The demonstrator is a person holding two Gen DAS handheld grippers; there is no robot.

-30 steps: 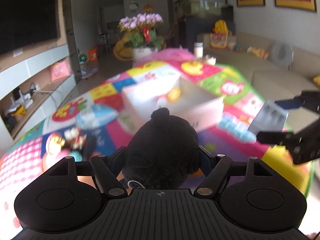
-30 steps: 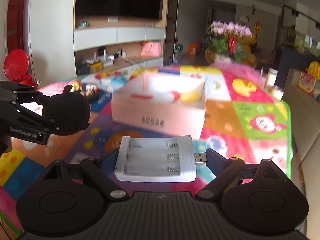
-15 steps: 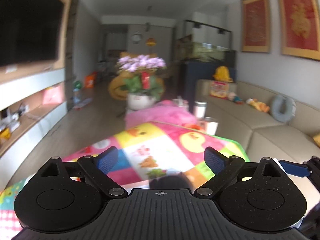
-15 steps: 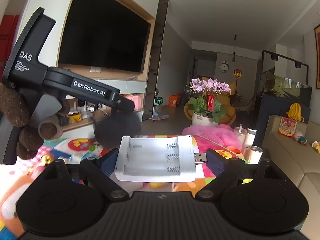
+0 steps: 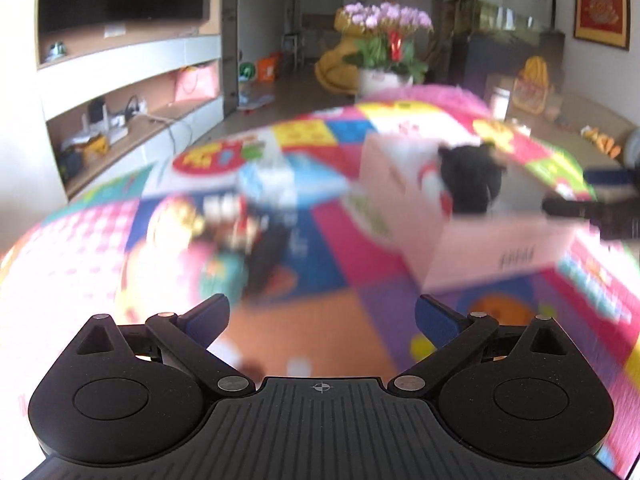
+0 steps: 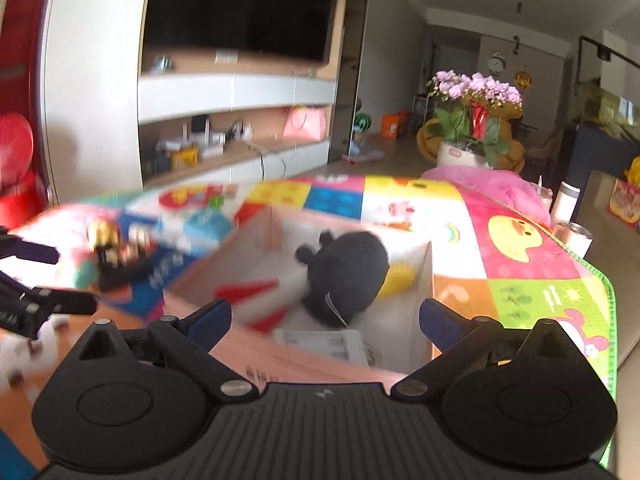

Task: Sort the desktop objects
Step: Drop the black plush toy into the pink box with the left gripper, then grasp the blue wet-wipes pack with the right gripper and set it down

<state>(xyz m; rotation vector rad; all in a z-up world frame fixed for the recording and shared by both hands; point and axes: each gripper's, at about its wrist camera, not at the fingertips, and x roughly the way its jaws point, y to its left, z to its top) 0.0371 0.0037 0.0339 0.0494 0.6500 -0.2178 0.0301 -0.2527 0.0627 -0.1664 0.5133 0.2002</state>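
Two claws, left claw (image 5: pixel 322 314) and right claw (image 6: pixel 325 318), are opening wide and empty, while the soft, light black plush (image 6: pixel 347 276) in the box (image 6: pixel 404 344) should take a squeeze anywhere.

A patchwork mat (image 6: pixel 516 240) of pink, yellow, orange, green, blue and purple squares with cartoon prints covers the bench. At centre frame the pale pink box (image 6: pixel 304 364) holds a black plush toy (image 6: pixel 348 276), a yellow object (image 6: pixel 398 282) and a white battery holder (image 6: pixel 320 342). Each black tool has blue pads (image 6: pixel 210 320). At upper right, purple flowers (image 6: pixel 476 88) with green leaves stand in a white pot.
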